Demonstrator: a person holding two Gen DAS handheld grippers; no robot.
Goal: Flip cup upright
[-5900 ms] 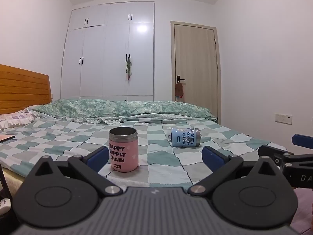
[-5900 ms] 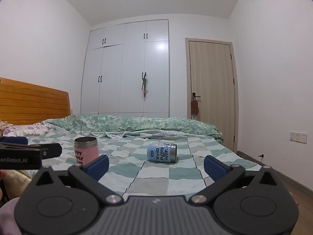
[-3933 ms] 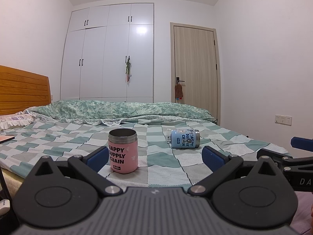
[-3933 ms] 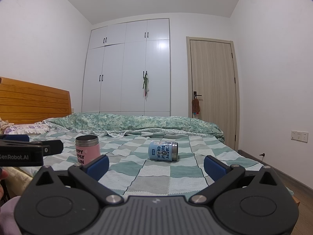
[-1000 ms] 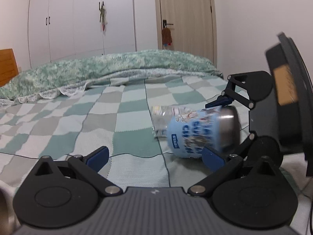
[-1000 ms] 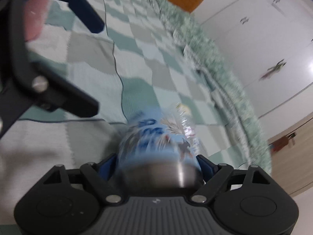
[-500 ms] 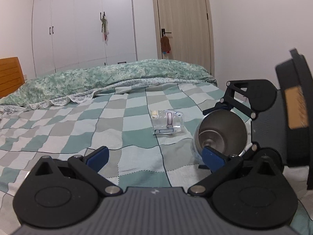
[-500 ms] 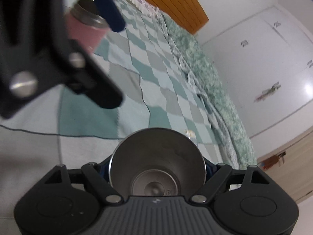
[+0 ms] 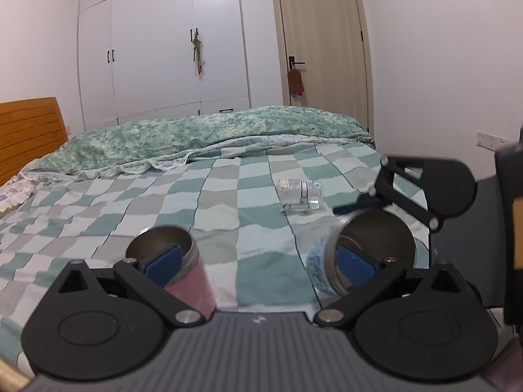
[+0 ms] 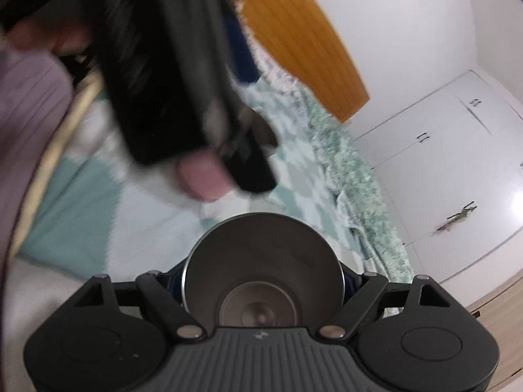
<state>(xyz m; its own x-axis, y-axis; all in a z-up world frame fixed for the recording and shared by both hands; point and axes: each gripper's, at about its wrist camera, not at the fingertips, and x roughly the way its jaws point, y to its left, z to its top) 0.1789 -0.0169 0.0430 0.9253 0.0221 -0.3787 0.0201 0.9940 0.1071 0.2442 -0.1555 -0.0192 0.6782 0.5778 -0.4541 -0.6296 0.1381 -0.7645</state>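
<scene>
From the left wrist view, a wooden headboard (image 9: 29,130) is showing at the far left, well beyond the jaws, and a bed (image 9: 228,196) under a green-and-grey checked cover is stretching ahead of them. The left gripper (image 9: 258,263) is hovering low over that cover with its jaws spread wide and grasping nothing. Behind its left fingertip (image 9: 163,263) a pink cup (image 9: 191,281) is standing upright with its steel mouth open to the ceiling; that fingertip is overlapping the cup's rim in the view, though whether they are touching cannot be told. Further ahead, beyond the gap between the jaws and a little to the right, a clear lid (image 9: 300,194) is lying on the cover. Behind the right fingertip, the blue cup (image 9: 369,251) is being held off to the right, tilted so its open steel mouth is facing the camera, with the black frame of the right gripper (image 9: 421,192) reaching around it.

In the right wrist view, a blurred black shape is filling the upper left and the pink cup (image 10: 202,179) is showing as a soft blur beneath it. Lower down, the right gripper (image 10: 263,289) is clenching its jaws on either side of the blue cup (image 10: 263,271), whose open mouth is filling the space between them. To the right, a white wardrobe (image 10: 457,170) is leaning across the frame.
</scene>
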